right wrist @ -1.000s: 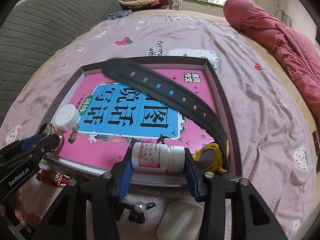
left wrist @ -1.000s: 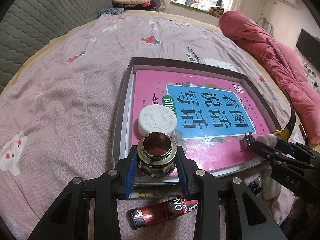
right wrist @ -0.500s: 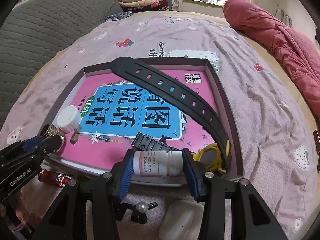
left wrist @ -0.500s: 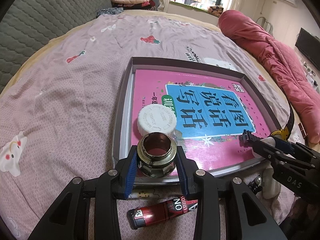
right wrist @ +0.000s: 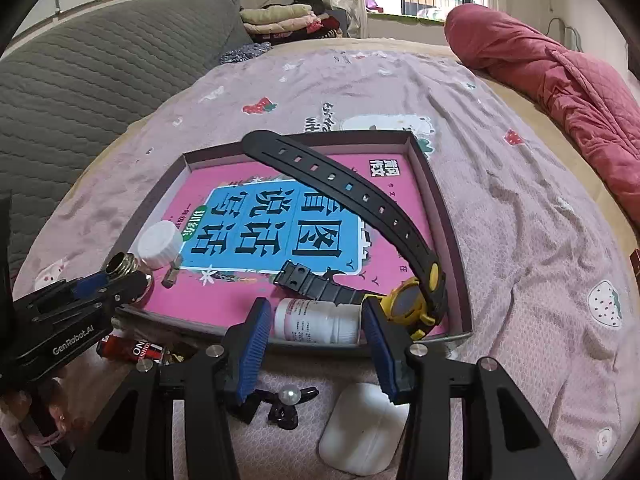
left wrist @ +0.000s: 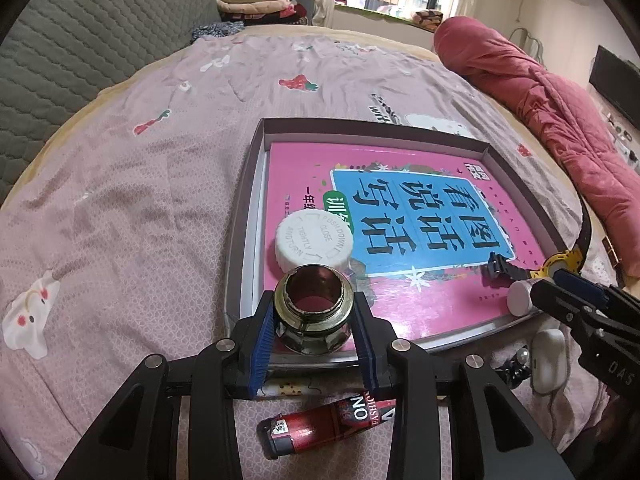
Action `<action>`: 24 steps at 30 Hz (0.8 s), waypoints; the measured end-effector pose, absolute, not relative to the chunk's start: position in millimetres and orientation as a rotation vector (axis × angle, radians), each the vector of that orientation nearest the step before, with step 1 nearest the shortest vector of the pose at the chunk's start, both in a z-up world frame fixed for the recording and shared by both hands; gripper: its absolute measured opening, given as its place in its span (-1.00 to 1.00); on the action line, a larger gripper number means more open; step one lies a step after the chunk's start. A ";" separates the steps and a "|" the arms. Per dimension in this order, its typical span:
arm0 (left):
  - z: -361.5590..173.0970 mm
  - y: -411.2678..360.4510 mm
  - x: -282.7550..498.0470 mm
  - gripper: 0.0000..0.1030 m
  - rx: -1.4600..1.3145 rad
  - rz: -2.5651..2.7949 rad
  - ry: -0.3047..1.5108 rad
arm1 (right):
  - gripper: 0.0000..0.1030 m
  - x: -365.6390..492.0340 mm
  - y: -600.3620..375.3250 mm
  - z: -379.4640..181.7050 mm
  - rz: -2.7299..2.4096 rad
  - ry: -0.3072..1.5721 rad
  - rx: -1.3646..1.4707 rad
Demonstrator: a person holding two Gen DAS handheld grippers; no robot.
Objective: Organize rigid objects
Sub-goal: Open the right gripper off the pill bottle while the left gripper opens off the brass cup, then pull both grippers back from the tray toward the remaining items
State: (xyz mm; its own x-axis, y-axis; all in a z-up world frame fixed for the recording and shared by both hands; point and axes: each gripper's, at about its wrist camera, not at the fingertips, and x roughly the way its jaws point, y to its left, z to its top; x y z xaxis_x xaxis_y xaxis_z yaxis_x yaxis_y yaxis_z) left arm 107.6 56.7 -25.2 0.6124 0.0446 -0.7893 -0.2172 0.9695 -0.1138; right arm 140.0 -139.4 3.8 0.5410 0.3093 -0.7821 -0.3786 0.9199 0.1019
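**Two items at the tray, several still loose on the bed**

My left gripper (left wrist: 314,322) clamps a squat brass-coloured metal threaded fitting (left wrist: 314,308) between its blue ribbed pads, over the near left corner of the shallow grey cardboard tray (left wrist: 240,236). Whether the fitting already rests on the tray floor I can't tell. My right gripper (right wrist: 316,322) has a white plastic pill bottle (right wrist: 318,320) lying sideways between its pads, at the tray's near edge. The pads sit at the bottle's ends; the grip looks closed on it but contact on the left side is hard to confirm.

Already in the tray, by my judgement: a white ribbed plastic screw cap (left wrist: 314,242) just beyond the left gripper, touching or nearly touching the fitting; a yellow-and-black rubber wristwatch with a long perforated strap (right wrist: 416,304) just right of the right gripper; a small metal bit (right wrist: 172,276) near the cap. All lie on a glossy pink-and-blue book cover (left wrist: 420,216) lining the tray.

Still outside, on the pinkish printed bedsheet (left wrist: 120,200): a red glossy plastic lighter (left wrist: 328,426) below the left gripper, a smooth white rounded earbud case (right wrist: 362,428) below the right gripper, and a black hair clip with a pearl bead (right wrist: 290,404) beside the case. Roughly halfway, I'd say.

Hard, smooth stuff mostly; the bottle and fitting are round and could roll.
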 end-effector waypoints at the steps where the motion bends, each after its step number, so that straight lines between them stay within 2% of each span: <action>1: -24.9 56.9 107.2 -0.27 -0.209 0.150 0.900 | -0.08 138.9 -138.8 4.0 0.407 0.909 -0.084; 11: -22.2 58.9 103.8 -0.27 -0.215 0.137 0.899 | -0.08 130.4 -143.0 8.9 0.424 0.893 -0.080; 14: -21.0 59.3 102.6 -0.22 -0.223 0.125 0.897 | -0.08 125.0 -148.7 12.5 0.425 0.876 -0.076; 18: -19.8 57.8 100.1 -0.07 -0.207 0.125 0.893 | -0.08 117.8 -152.4 15.0 0.426 0.868 -0.080; 24: -17.4 60.8 95.0 -0.07 -0.207 0.126 0.885 | -0.08 107.7 -145.9 14.8 0.453 0.870 -0.106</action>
